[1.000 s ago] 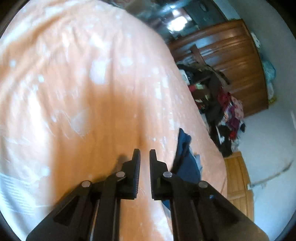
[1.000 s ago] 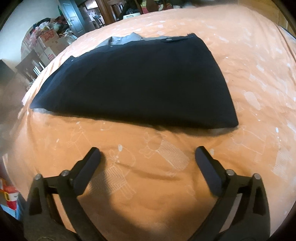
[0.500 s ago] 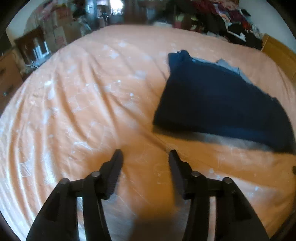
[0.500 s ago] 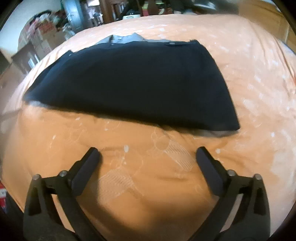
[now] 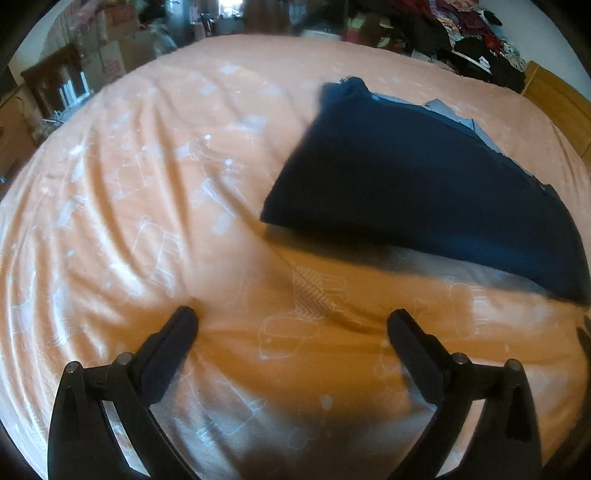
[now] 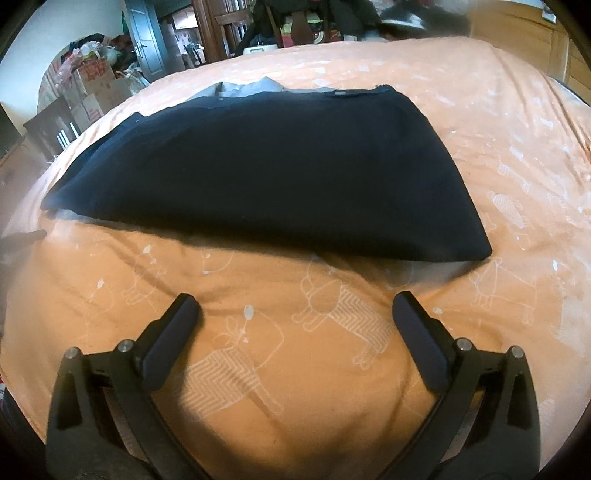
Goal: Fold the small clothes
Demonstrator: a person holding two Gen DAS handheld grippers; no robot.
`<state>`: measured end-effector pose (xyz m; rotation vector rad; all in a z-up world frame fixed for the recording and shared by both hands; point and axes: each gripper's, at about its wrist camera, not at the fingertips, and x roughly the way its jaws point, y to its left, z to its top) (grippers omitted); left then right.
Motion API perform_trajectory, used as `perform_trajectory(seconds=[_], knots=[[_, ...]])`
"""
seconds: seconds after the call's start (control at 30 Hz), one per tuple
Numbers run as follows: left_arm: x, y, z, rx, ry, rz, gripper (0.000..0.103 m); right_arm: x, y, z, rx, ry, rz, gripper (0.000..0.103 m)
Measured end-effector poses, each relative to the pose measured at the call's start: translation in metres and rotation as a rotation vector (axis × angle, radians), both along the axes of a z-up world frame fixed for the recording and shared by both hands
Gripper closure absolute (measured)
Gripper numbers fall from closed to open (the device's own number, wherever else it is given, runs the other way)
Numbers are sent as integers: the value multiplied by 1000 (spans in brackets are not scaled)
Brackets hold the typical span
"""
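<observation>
While both cameras look down over the bed, I see its orange bedsheet point(image 6: 480, 122) filling almost the whole frame, printed with thin white outline drawings of dogs in zigzag coats. The sheet is rumpled: long creases fan across it to the left of the garment in the left wrist view, and a shallow fold runs just in front of my fingers in the right wrist view.

The dark navy garment point(image 6: 280, 177) lies flat on the sheet, folded into a broad wedge with a straight band along its far edge. A strip of grey fabric point(image 6: 243, 88) pokes out from under that far edge, and a paler grey layer shows beneath the near right corner. In the left wrist view the same garment point(image 5: 424, 184) sits to the upper right, blurred.

My left gripper point(image 5: 291, 317) has its fingers spread wide with nothing between them, over bare sheet short of the garment's near left corner. My right gripper point(image 6: 295, 306) is likewise spread wide and empty, just short of the garment's near edge, not touching it.

Beyond the far side of the garment the room is crowded: cardboard boxes point(image 6: 96, 85) and bags stacked at the far left, a grey-green door point(image 6: 147, 40) behind them, and a wooden bed frame point(image 6: 517, 26) at the far right. The left wrist view shows a heap of dark clothes point(image 5: 476, 33) past the bed's far right corner.
</observation>
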<state>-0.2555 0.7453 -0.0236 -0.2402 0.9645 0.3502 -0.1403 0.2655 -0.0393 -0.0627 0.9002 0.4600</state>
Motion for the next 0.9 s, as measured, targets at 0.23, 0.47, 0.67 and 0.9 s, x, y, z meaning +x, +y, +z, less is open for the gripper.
perform_trajectory(seconds=[0.23,0.47,0.67,0.9], knots=[[-1,-1,0,7,-10,3,0,1,0,0,13,-7,1,0],[-2,-1,1,9,-10,4,0,0,0,0,18,-7,2,0],[-2,-1,1,10,-9,3,0,0,1,0,17,-7,1,0],[-2,0,0,5,-10,4,0,0,2,0,18,-6,2,0]])
